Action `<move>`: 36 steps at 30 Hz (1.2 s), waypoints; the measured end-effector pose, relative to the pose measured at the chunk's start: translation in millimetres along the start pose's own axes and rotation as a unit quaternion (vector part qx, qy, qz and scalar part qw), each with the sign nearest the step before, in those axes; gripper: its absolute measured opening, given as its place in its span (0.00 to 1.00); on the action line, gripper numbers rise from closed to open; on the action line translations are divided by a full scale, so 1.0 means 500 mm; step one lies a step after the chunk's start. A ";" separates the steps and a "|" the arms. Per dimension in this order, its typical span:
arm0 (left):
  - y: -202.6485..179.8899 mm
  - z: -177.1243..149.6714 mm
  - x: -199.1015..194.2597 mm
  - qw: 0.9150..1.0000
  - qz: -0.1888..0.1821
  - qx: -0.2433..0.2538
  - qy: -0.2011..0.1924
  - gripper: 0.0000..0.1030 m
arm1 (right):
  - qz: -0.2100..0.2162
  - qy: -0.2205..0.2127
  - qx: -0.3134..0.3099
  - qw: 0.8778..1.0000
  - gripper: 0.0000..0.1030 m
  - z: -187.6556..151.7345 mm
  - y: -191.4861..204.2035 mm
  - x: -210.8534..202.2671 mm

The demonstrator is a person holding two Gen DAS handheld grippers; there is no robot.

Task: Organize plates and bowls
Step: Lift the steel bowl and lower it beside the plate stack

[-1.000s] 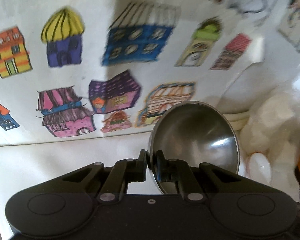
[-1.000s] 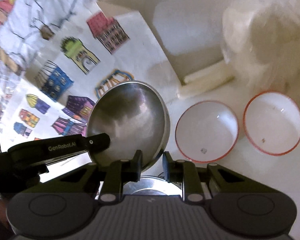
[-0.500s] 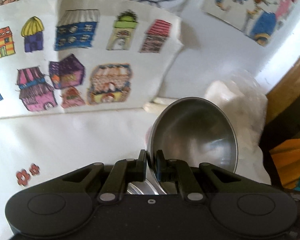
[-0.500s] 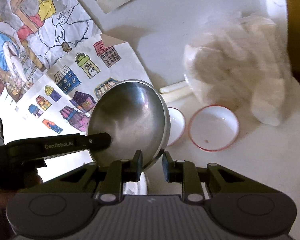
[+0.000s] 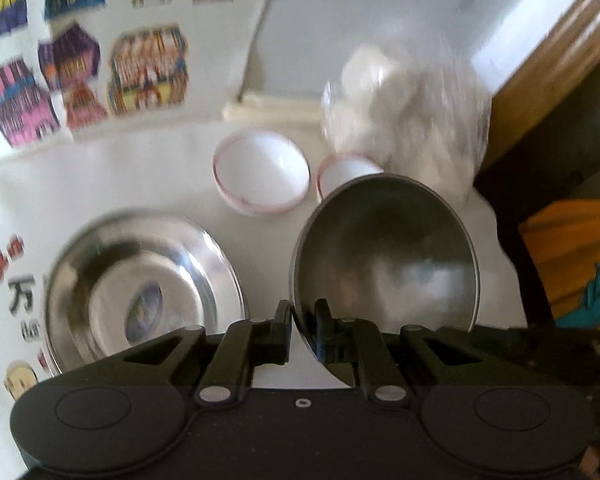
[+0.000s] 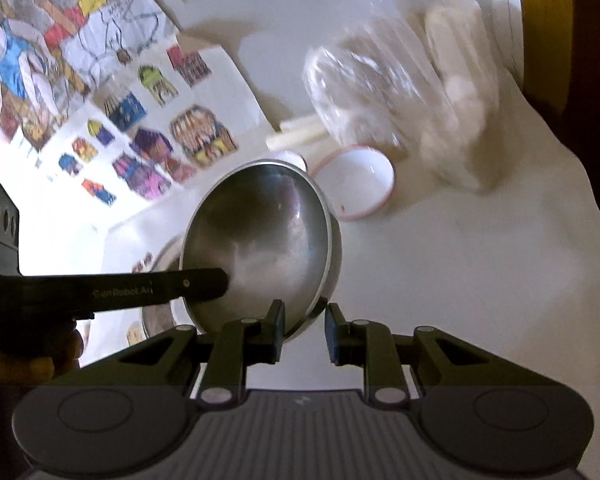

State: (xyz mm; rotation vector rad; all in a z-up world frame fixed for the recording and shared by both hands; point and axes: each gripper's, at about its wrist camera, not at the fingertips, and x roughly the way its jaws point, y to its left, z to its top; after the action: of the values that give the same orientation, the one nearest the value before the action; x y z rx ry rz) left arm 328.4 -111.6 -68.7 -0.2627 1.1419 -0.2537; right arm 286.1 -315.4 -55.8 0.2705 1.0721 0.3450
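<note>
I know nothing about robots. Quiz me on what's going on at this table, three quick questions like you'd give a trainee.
1. True or false: the steel bowl pinched by the left hand-held gripper lies flat on the table.
2. How many red-rimmed white bowls stand beside the plastic bag? A) one B) two C) four
3. Fill in: in the left wrist view, the steel plate lies to the ___ of the held bowl.

Key: 1. False, it is tilted up on its edge. 2. B. 3. Left.
</note>
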 end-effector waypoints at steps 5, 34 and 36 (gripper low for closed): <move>-0.017 -0.047 0.021 0.999 -0.001 -0.009 0.037 0.13 | -0.002 0.039 -0.007 0.999 0.23 -0.021 -0.026 0.001; -0.033 -0.132 0.054 0.987 0.068 -0.126 0.073 0.13 | 0.034 0.170 -0.113 0.978 0.24 -0.011 -0.069 0.072; -0.031 -0.136 0.051 0.986 0.071 -0.132 0.073 0.13 | 0.036 0.173 -0.118 0.977 0.24 -0.010 -0.067 0.075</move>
State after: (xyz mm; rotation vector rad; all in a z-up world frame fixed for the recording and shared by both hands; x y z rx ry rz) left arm 275.1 -139.9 -111.8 -0.3991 1.3344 0.0062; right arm 302.4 -331.0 -101.1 0.0349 1.3504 0.5953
